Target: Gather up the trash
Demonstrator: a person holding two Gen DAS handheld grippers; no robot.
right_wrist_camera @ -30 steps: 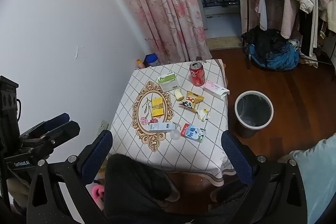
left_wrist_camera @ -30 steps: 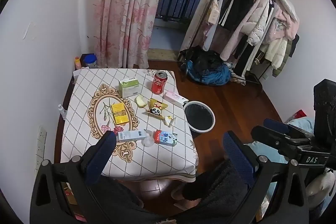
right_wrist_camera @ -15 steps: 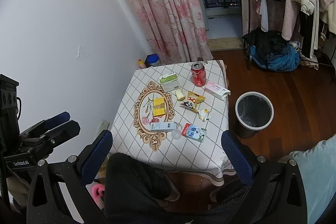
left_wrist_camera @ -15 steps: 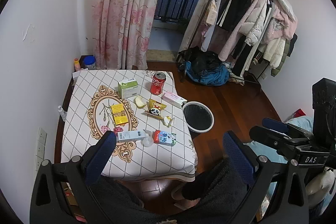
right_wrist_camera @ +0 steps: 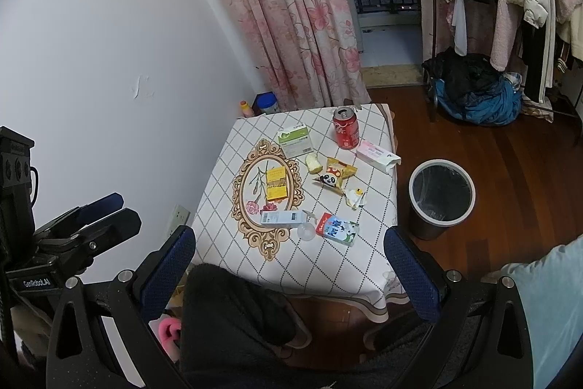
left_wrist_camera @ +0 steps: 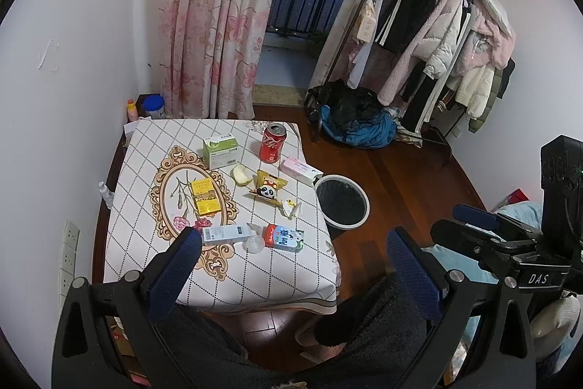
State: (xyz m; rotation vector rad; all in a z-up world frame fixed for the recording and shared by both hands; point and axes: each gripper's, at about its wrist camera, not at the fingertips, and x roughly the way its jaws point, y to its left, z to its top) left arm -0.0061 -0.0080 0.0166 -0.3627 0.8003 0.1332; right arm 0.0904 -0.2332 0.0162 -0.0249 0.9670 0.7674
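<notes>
Tongs, left and right, gape empty; trash bin's base hidden behind table.

"DAS" reads in white letters on the black body of the right gripper, seen from the left wrist camera. From the right wrist camera, the left gripper carries a white label that looks like "GenRobot.AI". On the counter, the blue-and-red milk carton shows "Pure Milk" in white script. The red soda can bears white script too small to read. Print on the green box, yellow box and pink box cannot be made out.
</notes>
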